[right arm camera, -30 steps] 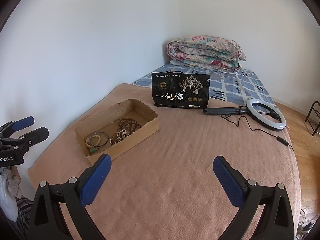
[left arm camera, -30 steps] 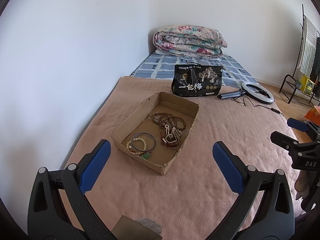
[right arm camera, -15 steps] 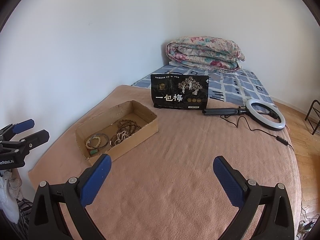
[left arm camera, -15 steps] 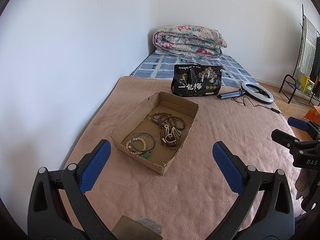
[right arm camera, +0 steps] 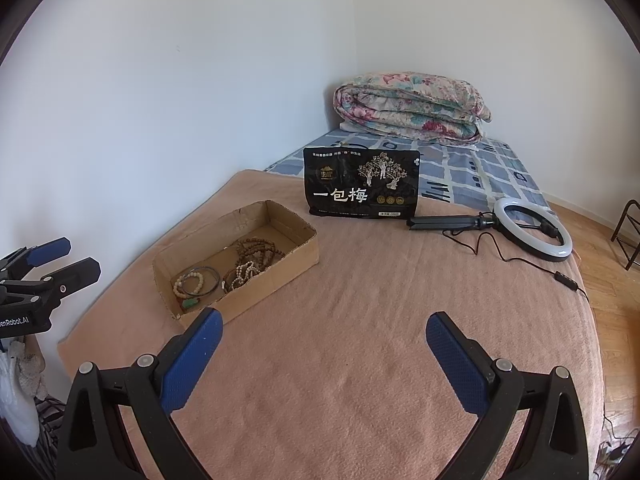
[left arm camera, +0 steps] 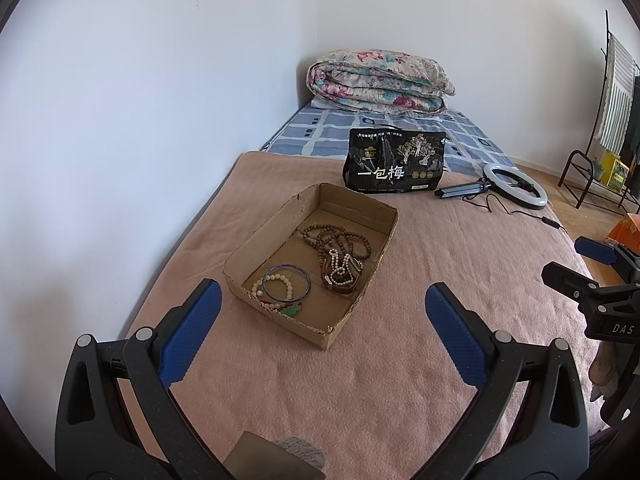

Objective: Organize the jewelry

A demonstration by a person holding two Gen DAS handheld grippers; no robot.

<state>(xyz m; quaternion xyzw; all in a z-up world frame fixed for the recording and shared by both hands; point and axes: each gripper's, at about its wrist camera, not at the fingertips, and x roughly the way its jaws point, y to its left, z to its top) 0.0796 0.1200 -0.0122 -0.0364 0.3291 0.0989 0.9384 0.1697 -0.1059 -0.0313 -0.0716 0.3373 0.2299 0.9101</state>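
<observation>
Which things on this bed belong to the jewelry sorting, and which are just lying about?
For the job:
cardboard box
brown bead necklace
pale bead bracelet
metal bangle
green pendant

Lying about:
black snack bag
ring light
folded floral quilt

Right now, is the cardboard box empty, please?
No. The cardboard box holds beads and bracelets.

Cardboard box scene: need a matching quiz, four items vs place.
Items:
1. brown bead necklace
2. green pendant
3. ring light
4. folded quilt

Places:
A. far end of the bed, by the wall
B. on the blanket, right of the black bag
C. cardboard box, far half
D. cardboard box, near edge

Pairs: 1-C, 2-D, 3-B, 4-A
</observation>
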